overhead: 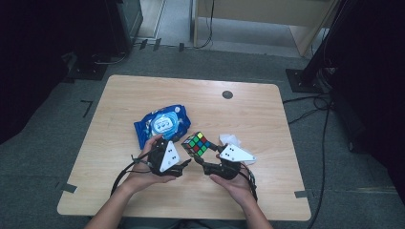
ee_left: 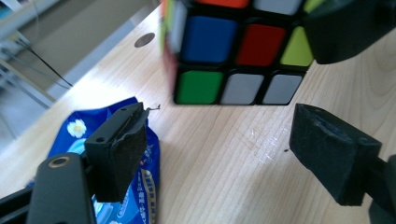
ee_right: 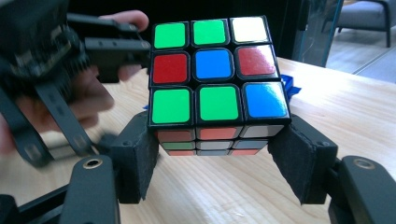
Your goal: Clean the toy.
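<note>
A scrambled colour cube (overhead: 197, 144) is lifted off the wooden table (overhead: 143, 90) near its front middle. My right gripper (ee_right: 217, 140) is shut on the cube (ee_right: 217, 77), with its pads pressed on the two sides of the bottom layer. In the high view the right gripper (overhead: 206, 160) comes in from the cube's lower right. My left gripper (overhead: 185, 164) sits just left of and below the cube. Its jaws stand open, and the left gripper (ee_left: 224, 154) has bare table between its pads, with the cube (ee_left: 233, 51) ahead of them.
A blue pack of wet wipes (overhead: 162, 125) lies flat just behind my left hand, and the pack (ee_left: 140, 186) shows beside my left jaw. Something white and crumpled (overhead: 228, 139) lies right of the cube. A round cable hole (overhead: 227, 94) is at the table's far side.
</note>
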A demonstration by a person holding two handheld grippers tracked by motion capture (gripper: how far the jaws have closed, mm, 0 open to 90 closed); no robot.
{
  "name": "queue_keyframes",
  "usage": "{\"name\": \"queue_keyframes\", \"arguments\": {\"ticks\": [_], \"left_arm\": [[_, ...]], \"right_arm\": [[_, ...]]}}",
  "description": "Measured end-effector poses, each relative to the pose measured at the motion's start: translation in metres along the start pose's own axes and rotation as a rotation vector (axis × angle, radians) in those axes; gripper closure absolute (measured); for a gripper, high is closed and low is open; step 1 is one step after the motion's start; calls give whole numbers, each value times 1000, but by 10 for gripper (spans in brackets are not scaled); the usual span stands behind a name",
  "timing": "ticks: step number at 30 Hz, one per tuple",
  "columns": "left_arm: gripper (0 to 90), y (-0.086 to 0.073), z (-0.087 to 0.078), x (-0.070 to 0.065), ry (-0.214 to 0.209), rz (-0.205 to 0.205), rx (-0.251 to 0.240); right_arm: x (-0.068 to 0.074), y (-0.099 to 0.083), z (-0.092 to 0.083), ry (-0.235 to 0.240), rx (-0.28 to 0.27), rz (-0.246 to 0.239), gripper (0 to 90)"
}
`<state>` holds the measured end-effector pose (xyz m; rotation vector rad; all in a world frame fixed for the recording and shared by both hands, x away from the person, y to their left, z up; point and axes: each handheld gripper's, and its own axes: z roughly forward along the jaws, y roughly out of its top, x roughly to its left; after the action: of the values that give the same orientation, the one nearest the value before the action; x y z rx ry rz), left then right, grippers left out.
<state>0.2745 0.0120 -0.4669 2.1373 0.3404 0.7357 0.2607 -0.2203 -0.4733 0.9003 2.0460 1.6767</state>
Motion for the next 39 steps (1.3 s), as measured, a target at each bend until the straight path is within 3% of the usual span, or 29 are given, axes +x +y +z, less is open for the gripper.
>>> {"name": "queue_keyframes", "arguments": {"ticks": [4, 12, 17, 21, 28, 31, 32, 33, 34, 35, 36, 38, 39], "left_arm": [[230, 2, 2, -9, 43, 57, -8], [316, 2, 2, -16, 116, 75, -35], [335, 1, 0, -16, 125, 95, -47], [340, -1, -1, -13, 100, 84, -37], [343, -1, -6, -9, 95, 53, -55], [343, -3, -10, -5, 90, 21, -68], [343, -3, -11, -3, 93, 9, -73], [343, -4, -12, -2, 94, -4, -77], [343, -4, -13, 0, 93, -12, -79], [343, -5, -15, 2, 93, -25, -87], [343, -5, -16, 3, 92, -35, -91], [343, -6, -17, 4, 92, -45, -91], [343, -6, -18, 4, 90, -59, -96]], "right_arm": [[3, 1, 3, 17, 10, 48, 348], [8, 0, 9, 35, 52, 140, 347], [3, -3, 10, 69, 46, 210, 342], [0, -2, 8, 91, 49, 210, 330], [-13, 4, -6, 142, 11, 217, 321], [-27, 8, -19, 104, -21, 228, 339], [-33, 8, -24, 79, -32, 238, 356], [-45, 6, -34, 0, -30, 239, 398], [-45, 6, -34, 0, -30, 239, 398], [-49, 5, -37, -49, -15, 231, 422], [-55, 2, -40, -144, 27, 206, 438], [-64, -4, -43, -287, 130, 157, 459], [-66, -6, -44, -306, 150, 150, 478]]}}
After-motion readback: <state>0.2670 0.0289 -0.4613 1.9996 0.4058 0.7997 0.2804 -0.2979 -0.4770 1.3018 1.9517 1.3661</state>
